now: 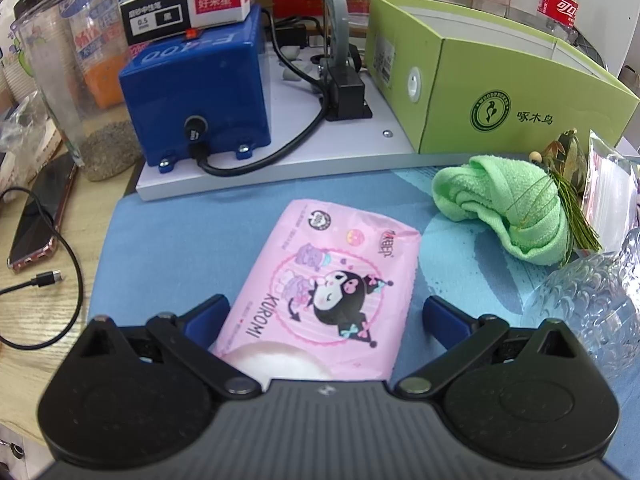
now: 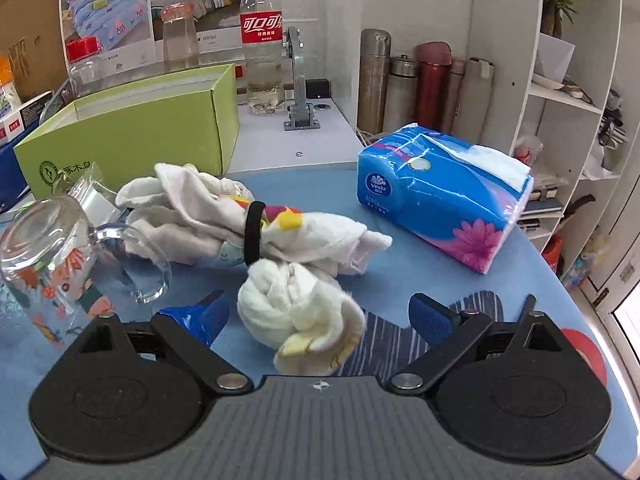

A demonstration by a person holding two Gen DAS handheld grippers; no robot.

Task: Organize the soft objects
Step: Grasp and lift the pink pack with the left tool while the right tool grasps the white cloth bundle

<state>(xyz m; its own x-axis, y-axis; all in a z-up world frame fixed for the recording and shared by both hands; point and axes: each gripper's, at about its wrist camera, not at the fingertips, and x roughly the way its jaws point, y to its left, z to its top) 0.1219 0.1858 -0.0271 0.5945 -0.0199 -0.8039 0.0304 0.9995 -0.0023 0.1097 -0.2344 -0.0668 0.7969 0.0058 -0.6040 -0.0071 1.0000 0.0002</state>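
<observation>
On a blue mat [image 1: 168, 240], we work among soft goods and clutter. Largest in our sight is the green box [image 1: 500, 92], open-topped, standing at the mat's far edge; the right wrist view shows it too, at the far left. Left of it sits a blue machine [image 1: 196, 92] on a white base, a pen carton [image 1: 188, 6] on top.

Our left gripper [image 1: 326, 316] has its fingers spread wide, one on each side of the near end of the pink tissue pack [image 1: 320, 296], which lies flat on the mat between them; the left finger looks to be touching the pack, the right one stands apart from it. Beyond, to the right, a rolled green towel [image 1: 504, 212] lies near the box, a tasselled charm [image 1: 568, 184] draped against it.

Our right gripper [image 2: 318, 314] is likewise wide open, its fingers flanking a knotted white cloth [image 2: 296, 312] without gripping it. Just behind that lies a larger white cloth bundle [image 2: 224, 216] cinched by a black hair band [image 2: 253, 232]. A blue tissue pack [image 2: 440, 196] rests well apart to the right. A printed glass [image 2: 52, 248] lies on its side at the left, its rim near the bundle. A cola bottle [image 2: 262, 40] stands behind the box.
</observation>
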